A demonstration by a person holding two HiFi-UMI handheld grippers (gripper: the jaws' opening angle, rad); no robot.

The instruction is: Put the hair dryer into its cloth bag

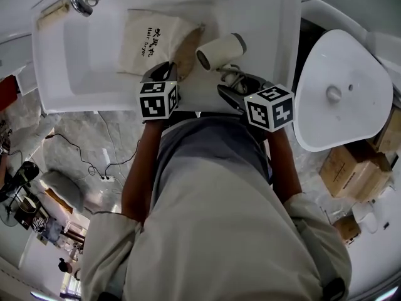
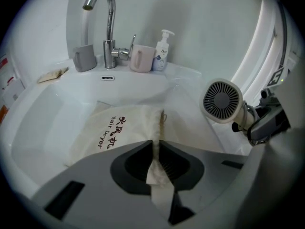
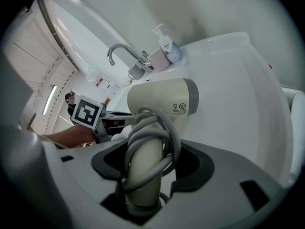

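The cloth bag (image 1: 153,42) lies flat in the washbasin (image 1: 56,74), its printed face up and its drawstring mouth turned toward the basin's near right side; the left gripper (image 2: 156,149) has its jaws closed on a fold of cloth at that mouth. The right gripper (image 3: 145,161) is clamped on the handle of the hair dryer (image 3: 162,99), over the cord wound round it; the dryer hangs above the basin's right rim, just beside the bag's mouth, barrel pointing across toward it.

The step in hand looks like opening the mouth. One pinched layer should be lifted off the basin floor so the opening gapes; if both layers are caught, the bag will rise shut. The dryer would go in best barrel first, low and along the bag's length; the looped cord could snag on the drawstring hem, so it should stay tight to the handle.
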